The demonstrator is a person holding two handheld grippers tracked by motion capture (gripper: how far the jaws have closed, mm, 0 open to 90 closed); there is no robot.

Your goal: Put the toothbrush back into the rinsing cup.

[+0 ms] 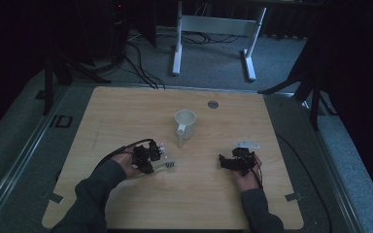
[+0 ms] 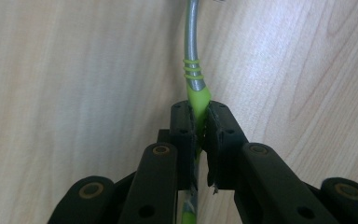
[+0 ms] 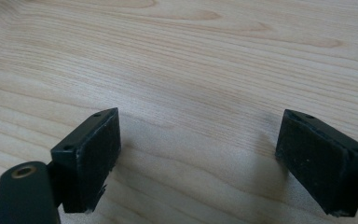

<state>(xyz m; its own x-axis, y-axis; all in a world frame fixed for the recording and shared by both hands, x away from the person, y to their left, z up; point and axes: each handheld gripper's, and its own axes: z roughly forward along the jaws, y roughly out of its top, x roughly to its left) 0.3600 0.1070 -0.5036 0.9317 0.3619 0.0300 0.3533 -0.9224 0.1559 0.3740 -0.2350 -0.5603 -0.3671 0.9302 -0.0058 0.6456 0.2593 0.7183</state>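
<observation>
Your left gripper (image 2: pixel 197 122) is pressing its two jaws together on one toothbrush (image 2: pixel 192 70), and the pads are squeezing the green part of its handle. In the left gripper view the grey part of the handle, with three thin green rings on it, is running up and away from the jaws over the wood. In the high view your left gripper (image 1: pixel 151 154) is lying low on the table (image 1: pixel 126 111), left of the middle, and the pale end of the toothbrush (image 1: pixel 167 164) is sticking out to the right of it, close to the tabletop.

Your right gripper (image 3: pixel 198 161) is holding nothing. Its two jaws are standing wide apart above bare wood. In the high view your right gripper (image 1: pixel 237 160) is resting on the right half of the table, well apart from the left one.

One white mug (image 1: pixel 185 124) is standing upright behind both grippers, near the middle of the table, with its handle turning toward you. Nothing is lying between the toothbrush and the mug. One small round grey disc (image 1: pixel 213 104) is sitting in the tabletop near the far edge. On the floor beyond the table one white desk frame (image 1: pixel 213 29) is standing, with dark cables beside it.
</observation>
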